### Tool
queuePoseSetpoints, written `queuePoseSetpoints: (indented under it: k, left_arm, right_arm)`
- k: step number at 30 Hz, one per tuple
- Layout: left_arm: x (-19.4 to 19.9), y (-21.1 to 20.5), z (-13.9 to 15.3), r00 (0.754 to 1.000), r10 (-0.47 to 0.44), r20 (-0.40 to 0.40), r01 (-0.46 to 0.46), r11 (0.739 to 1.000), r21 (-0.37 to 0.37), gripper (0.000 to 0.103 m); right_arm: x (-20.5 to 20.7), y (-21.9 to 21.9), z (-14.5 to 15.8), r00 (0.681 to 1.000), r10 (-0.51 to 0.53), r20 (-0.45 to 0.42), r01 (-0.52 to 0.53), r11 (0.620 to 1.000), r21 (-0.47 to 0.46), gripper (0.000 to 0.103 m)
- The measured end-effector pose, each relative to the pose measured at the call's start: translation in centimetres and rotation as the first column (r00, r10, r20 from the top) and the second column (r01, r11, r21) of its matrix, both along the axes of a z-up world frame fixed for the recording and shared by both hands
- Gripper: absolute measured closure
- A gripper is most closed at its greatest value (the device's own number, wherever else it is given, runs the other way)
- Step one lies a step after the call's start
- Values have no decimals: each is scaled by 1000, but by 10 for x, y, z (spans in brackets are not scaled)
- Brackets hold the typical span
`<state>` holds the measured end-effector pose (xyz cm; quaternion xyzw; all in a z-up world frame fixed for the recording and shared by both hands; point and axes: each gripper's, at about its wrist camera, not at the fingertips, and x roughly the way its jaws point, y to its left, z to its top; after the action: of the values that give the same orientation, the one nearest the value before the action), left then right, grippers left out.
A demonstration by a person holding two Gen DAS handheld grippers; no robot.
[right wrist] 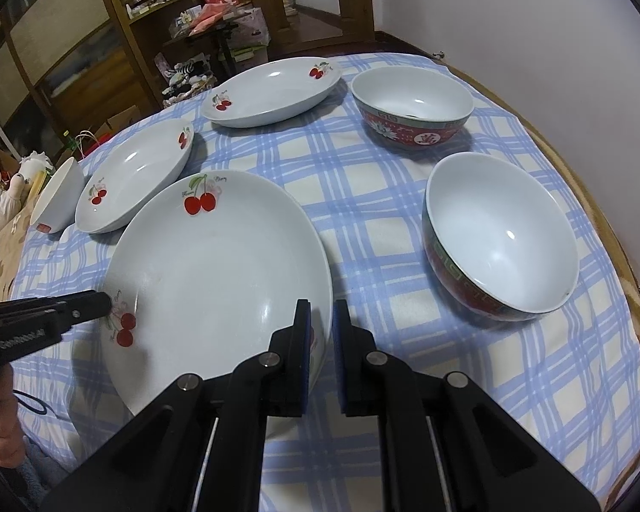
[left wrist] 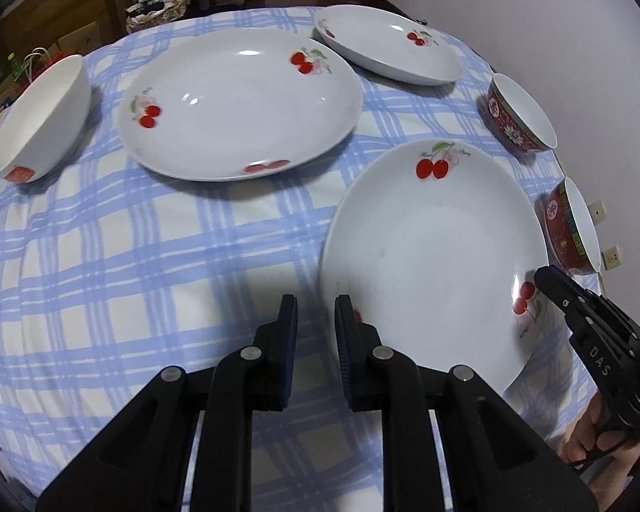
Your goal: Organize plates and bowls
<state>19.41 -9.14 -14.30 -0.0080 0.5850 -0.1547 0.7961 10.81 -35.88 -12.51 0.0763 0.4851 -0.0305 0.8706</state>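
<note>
i see my left gripper (left wrist: 315, 311) and right gripper (right wrist: 321, 315) both pinching the rim of the glossy round white cherry plate (right wrist: 217, 264).

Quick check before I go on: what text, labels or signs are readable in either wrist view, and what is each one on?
"DAS": right gripper, on its side.
"GenRobot.AI": left gripper, on its body.
"Cherry" and "Flower": near plate, script by the cherries, only roughly legible.
One red Chinese character in a white medallion: far red bowl, too small to read surely.
Red label: white bowl, unreadable.
White symbols on a red box, far shelf: unclear.
</note>
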Motion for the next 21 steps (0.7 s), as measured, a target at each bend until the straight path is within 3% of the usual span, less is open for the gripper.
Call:
queuePoseSetpoints:
  k: [8,14,17,21]
  left_arm:
    - [-7,24,17,998,46,39,-48,997,62,83]
    - [-9,39,37,995,73,74,-80,991,104,75]
    - [-9,47,49,992,85,98,-94,991,92,63]
    - [-7,53,61,985,95,141,-115,984,138,32]
  right_arm:
    - [-4,1,2,1000,1,9,0,1000,-11,89]
    - [-9,6,17,997,11,75,-12,1000,6,89]
    - [-9,14,25,993,32,113,-32,999,0,86]
    - [-7,29,38,987,47,155,-44,999,-20,50]
